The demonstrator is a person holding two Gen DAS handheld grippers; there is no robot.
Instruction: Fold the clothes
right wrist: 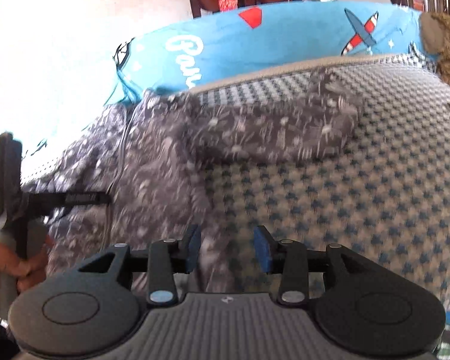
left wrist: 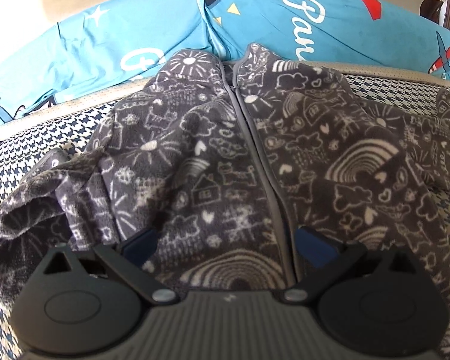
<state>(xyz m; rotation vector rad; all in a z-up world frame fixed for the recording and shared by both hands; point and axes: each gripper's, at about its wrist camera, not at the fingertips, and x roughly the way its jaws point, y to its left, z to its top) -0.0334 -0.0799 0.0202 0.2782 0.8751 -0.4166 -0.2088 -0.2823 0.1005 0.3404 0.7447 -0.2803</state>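
Nearest in the left wrist view, the left gripper (left wrist: 225,247) hangs over the lower front of a dark grey fleece jacket (left wrist: 219,162), its jaws spread wide with one blue pad on either side of the zipper (left wrist: 256,156) and nothing between them. In the right wrist view the right gripper (right wrist: 227,249) sits low over the jacket's right edge, where fleece meets the houndstooth bed cover (right wrist: 360,204); its jaws are parted and grasp nothing. That view is blurred. At its left edge a hand (right wrist: 12,265) grips the handle of the left gripper.

The jacket lies front-up on the bed, zipped closed, printed with white doodles of houses, suns, hearts and rainbows. Its left sleeve (left wrist: 42,207) is bunched beside the body, and the right sleeve (right wrist: 273,132) stretches out sideways across the cover. The collar (left wrist: 225,63) points away from the cameras.

Beyond the collar, blue printed pillows (left wrist: 135,30) line the far edge of the bed.
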